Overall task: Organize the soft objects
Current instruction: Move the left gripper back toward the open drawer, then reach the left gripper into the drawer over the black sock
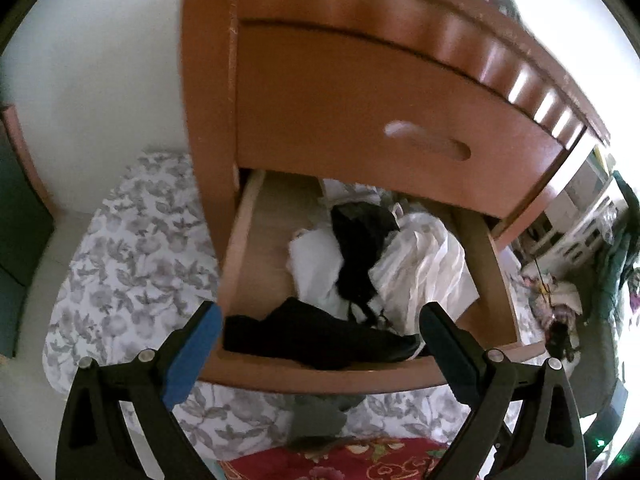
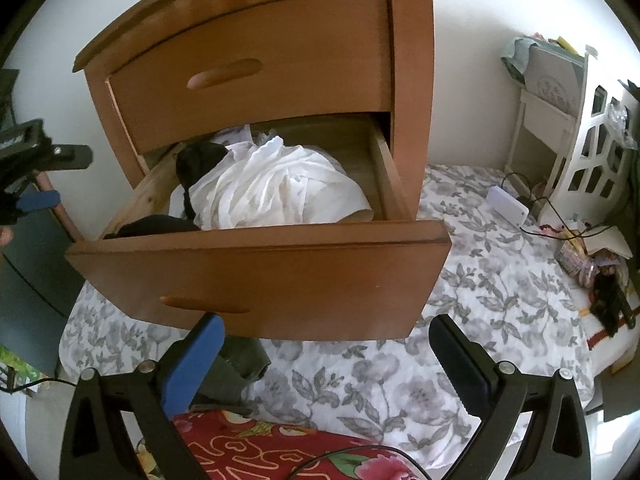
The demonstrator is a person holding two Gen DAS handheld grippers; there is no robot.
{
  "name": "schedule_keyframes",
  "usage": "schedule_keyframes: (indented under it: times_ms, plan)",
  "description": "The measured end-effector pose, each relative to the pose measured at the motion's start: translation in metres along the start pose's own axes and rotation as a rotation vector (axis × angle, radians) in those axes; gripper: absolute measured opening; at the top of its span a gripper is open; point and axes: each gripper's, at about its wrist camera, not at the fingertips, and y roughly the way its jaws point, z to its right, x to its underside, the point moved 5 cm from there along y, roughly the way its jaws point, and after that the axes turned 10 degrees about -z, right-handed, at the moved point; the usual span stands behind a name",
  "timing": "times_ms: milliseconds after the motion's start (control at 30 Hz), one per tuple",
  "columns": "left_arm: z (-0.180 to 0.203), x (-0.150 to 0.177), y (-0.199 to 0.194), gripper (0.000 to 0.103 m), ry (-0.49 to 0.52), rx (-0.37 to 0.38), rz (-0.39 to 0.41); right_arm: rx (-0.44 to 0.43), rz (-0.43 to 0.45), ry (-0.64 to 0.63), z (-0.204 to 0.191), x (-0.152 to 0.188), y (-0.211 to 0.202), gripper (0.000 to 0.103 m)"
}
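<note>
A: While both grippers hang wide and empty, I'm over the open lower drawer [image 1: 240, 248] of the nightstand [image 2: 256, 32]. Left gripper [image 1: 320, 336] sits at the front edge, above the black garment [image 1: 320, 336].

B: Next?

A: Probably drop the grey cloth [image 2: 236, 376] in; it's on the floral bedspread [image 2: 460, 300] under the drawer front. Right gripper [image 2: 326, 354] points low, just beside it. I'd pinch mid-fold, lift clear of the rim, land beside the white bundle [image 2: 276, 184].
</note>
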Motion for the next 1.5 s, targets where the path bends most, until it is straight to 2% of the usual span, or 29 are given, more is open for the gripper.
schedule_keyframes:
  times_ms: [33, 200, 367, 467, 700, 767, 833, 900, 967, 1033, 1333, 1500]
  plan:
    - [0.004, -0.001, 0.004, 0.099, 0.015, 0.004, -0.019, 0.0, -0.002, 0.004, 0.001, 0.0, 0.001, 0.103]
    - [0.02, -0.001, 0.032, 0.099, 0.08, 0.086, -0.209, 0.002, -0.015, 0.026, 0.009, 0.0, 0.006, 0.103]
    - [0.036, 0.002, 0.048, 0.099, 0.146, 0.096, -0.338, 0.001, -0.023, 0.038, 0.011, 0.0, 0.009, 0.103]
    - [0.044, 0.007, 0.056, 0.099, 0.186, 0.075, -0.382, -0.001, -0.025, 0.034, 0.01, 0.0, 0.009, 0.103]
    - [0.056, 0.012, 0.068, 0.094, 0.265, 0.012, -0.415, 0.005, -0.03, 0.049, 0.012, 0.001, 0.009, 0.103]
    - [0.058, 0.012, 0.073, 0.086, 0.283, -0.01, -0.43, 0.007, -0.041, 0.05, 0.012, 0.002, 0.011, 0.103]
    - [0.06, 0.009, 0.074, 0.083, 0.283, -0.002, -0.429, 0.005, -0.044, 0.048, 0.012, 0.002, 0.011, 0.103]
    - [0.061, 0.006, 0.076, 0.076, 0.283, -0.006, -0.431, 0.007, -0.043, 0.047, 0.012, 0.003, 0.011, 0.103]
    - [0.061, 0.006, 0.081, 0.066, 0.283, -0.022, -0.448, 0.007, -0.042, 0.051, 0.013, 0.003, 0.01, 0.103]
    - [0.06, 0.006, 0.085, 0.063, 0.282, -0.022, -0.456, 0.009, -0.042, 0.053, 0.014, 0.002, 0.01, 0.103]
    - [0.052, 0.002, 0.094, 0.062, 0.258, -0.003, -0.499, 0.011, -0.05, 0.056, 0.015, 0.003, 0.012, 0.103]
    - [0.052, 0.004, 0.094, 0.06, 0.262, 0.008, -0.485, 0.016, -0.05, 0.057, 0.015, 0.003, 0.013, 0.103]
